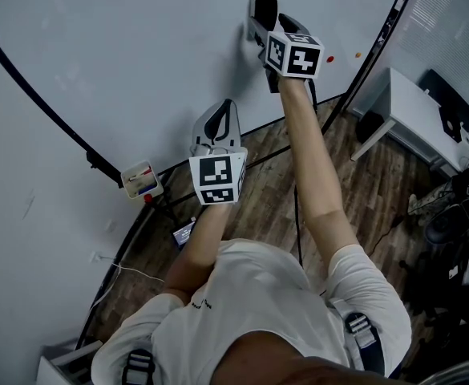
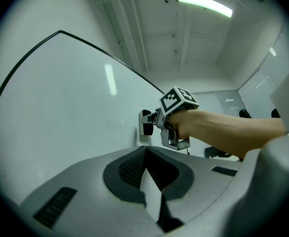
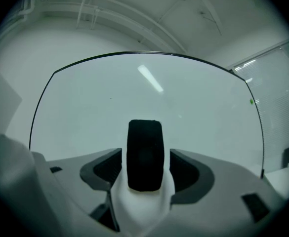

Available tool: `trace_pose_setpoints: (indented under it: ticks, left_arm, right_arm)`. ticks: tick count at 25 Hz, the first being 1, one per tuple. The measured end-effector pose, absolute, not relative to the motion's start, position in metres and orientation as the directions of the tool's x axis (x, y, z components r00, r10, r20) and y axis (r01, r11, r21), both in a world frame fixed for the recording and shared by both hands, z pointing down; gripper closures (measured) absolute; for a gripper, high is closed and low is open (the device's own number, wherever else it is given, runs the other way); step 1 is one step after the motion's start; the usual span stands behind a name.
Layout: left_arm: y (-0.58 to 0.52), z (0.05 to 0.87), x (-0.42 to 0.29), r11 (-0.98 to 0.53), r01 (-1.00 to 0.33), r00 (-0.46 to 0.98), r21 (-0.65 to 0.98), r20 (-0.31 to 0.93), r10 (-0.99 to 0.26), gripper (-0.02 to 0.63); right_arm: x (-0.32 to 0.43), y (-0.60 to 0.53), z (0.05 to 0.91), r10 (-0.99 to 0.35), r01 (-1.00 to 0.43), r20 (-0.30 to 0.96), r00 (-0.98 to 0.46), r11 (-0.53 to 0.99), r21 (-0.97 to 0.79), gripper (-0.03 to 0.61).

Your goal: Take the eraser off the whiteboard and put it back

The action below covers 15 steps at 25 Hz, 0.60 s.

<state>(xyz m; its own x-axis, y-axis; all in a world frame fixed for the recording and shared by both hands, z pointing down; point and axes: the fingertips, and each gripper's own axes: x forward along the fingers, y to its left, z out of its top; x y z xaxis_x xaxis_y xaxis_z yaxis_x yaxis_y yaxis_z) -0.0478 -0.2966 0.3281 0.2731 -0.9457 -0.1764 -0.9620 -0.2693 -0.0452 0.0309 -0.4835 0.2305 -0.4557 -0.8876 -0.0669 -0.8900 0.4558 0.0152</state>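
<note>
The only container I can see is a small white holder [image 1: 140, 180] at the lower edge of the large white whiteboard with a thin black frame [image 1: 138, 46]. It has something red and something blue in it, too small for me to name. The whiteboard stands over a brown wooden plank floor [image 1: 378, 191] where thin dark cables run. A white desk [image 1: 410, 107] stands off to the right by the wall, and a long ceiling light [image 2: 203, 3] glows overhead.

My grey right gripper [image 3: 145, 158] points straight at the board with its fingers [image 3: 107, 167] spread wide. The black oblong eraser [image 3: 144, 149] sits upright on the whiteboard between them, with a clear gap on each side, so neither pad presses on it. My grey left gripper [image 1: 227, 109] hangs lower and to the left, near the board. Its fingers are closed together to a point with nothing in them.
</note>
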Motion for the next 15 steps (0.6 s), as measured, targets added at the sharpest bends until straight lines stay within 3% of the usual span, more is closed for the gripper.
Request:
trace_pose_setpoints:
  ticks: [15]
  left_arm:
    - [-0.294,0.329,-0.044,-0.281,-0.959,0.284,-0.045,-0.172,-0.943,0.612]
  right_arm:
    - [0.038,-0.458,0.232,-0.887,-0.891,-0.091,-0.453,0.453,0.026,0.285]
